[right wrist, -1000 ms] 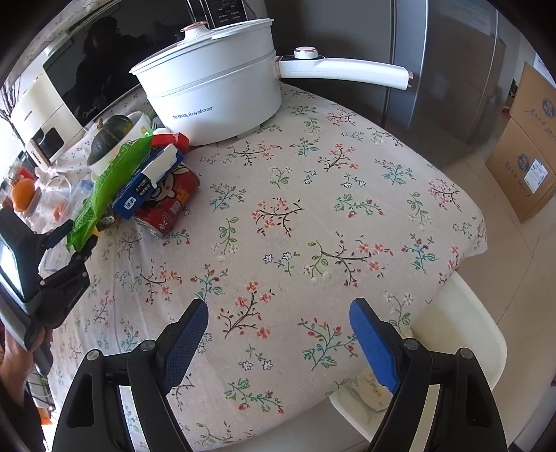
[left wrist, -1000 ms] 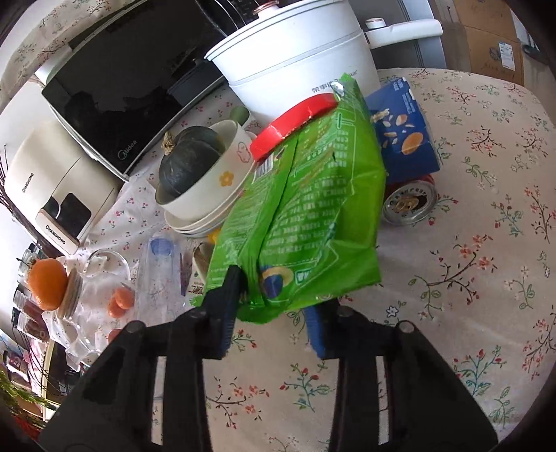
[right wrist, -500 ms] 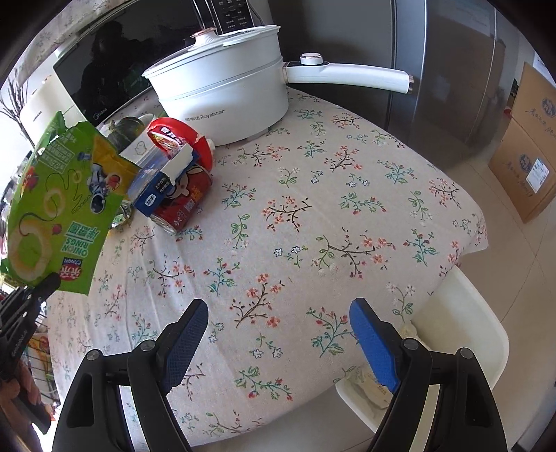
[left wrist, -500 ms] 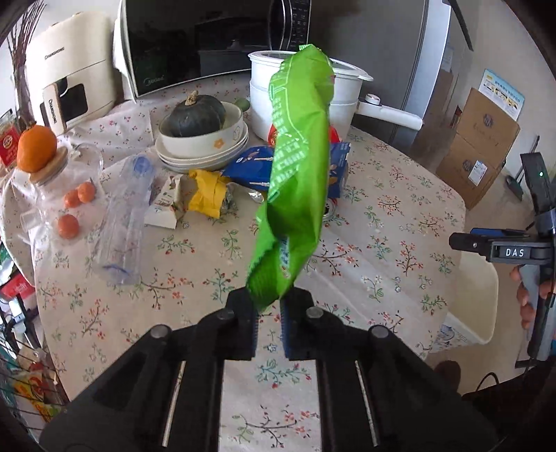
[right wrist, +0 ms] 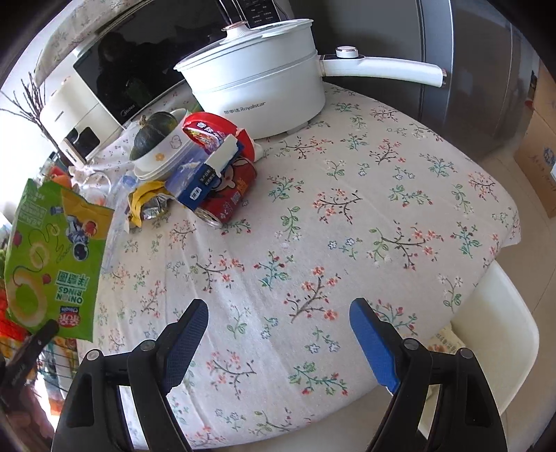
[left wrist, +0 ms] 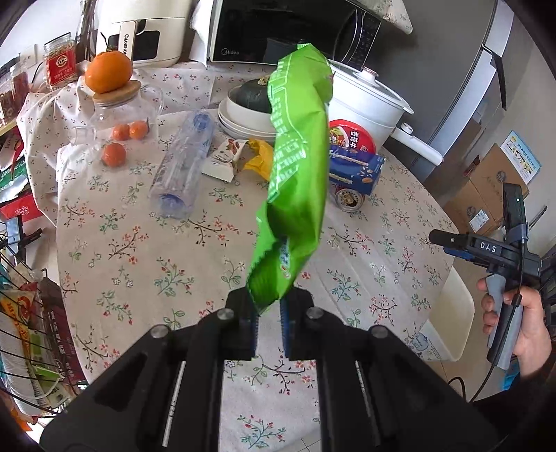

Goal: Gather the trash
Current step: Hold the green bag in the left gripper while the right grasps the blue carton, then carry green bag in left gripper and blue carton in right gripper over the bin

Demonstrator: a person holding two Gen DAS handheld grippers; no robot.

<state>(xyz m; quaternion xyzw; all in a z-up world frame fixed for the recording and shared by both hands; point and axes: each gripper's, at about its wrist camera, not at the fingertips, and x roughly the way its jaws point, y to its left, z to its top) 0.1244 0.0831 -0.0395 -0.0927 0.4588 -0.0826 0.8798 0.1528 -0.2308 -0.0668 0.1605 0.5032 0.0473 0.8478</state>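
While the table [right wrist: 382, 194] filled most of both views, its floral cloth was seen bare on the near half. At 12 o'clock in the right wrist view a white pot [right wrist: 257, 87] was set on the cloth, its long handle pointed toward 2 o'clock. A microwave [left wrist: 288, 31] was placed behind it, at 12 o'clock in the left wrist view. The green bag [left wrist: 295, 174] was held upright above the table, clear of the cloth, its lower edge pinched in the left gripper [left wrist: 268, 323], whose fingers were closed narrowly on it. In the right wrist view the bag [right wrist: 52, 257] was seen at 9 o'clock, printed upside down. A clear bottle [left wrist: 182, 163] was laid on its side at 10 o'clock in the left wrist view. Beside the pot, at 11 o'clock in the right wrist view, bowls [right wrist: 160, 156] with a dark squash [right wrist: 153, 134] were stacked; next to them a blue box [right wrist: 205, 174] was rested across a red can [right wrist: 231, 194], with a red cup lid [right wrist: 215, 134] behind. A yellow wrapper [right wrist: 142, 198] was left just left of the can. The right gripper [right wrist: 278, 340] was held over the near table edge, fingers spread wide and holding nothing.
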